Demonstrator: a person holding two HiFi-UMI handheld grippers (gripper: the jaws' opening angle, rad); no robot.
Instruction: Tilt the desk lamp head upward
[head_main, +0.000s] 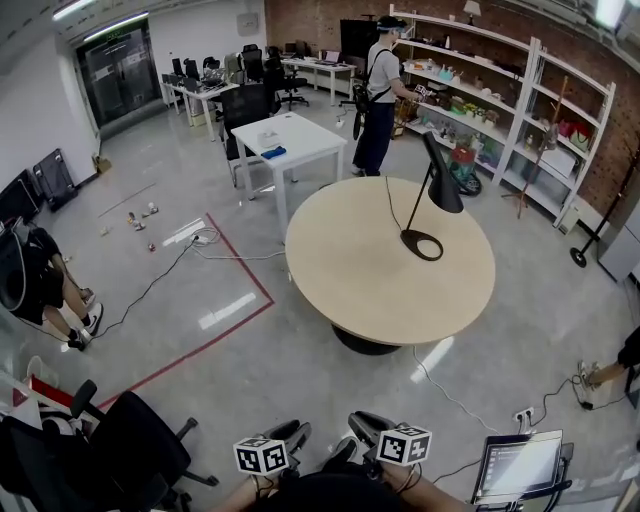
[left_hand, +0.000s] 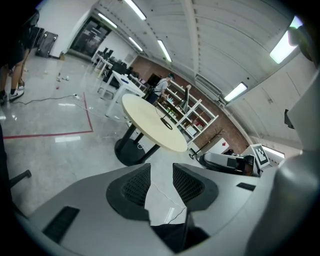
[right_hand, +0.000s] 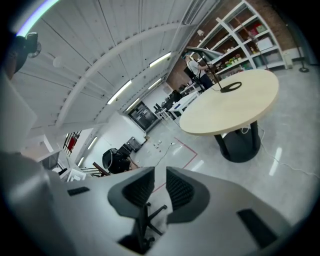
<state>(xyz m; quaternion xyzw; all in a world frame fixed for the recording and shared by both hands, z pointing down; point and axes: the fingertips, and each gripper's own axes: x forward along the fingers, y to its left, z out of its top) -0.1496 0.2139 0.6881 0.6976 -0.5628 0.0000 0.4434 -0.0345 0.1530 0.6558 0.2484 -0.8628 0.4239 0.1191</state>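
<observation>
Nearest the person, the left hand-held gripper and the right hand-held gripper each had jaws a narrow gap apart. Nothing was between them, and only floor lay beyond. Farther off, across open floor, stood the round bench. On its far side was the black desk lamp, its lamp head sloping downward. I judged the task not begun: approach, grasp and upward tilt all remained.

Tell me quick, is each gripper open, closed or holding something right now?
Left gripper: open, jaws a little apart, nothing between them.
Right gripper: open, narrow gap between the jaws, holding nothing.
</observation>
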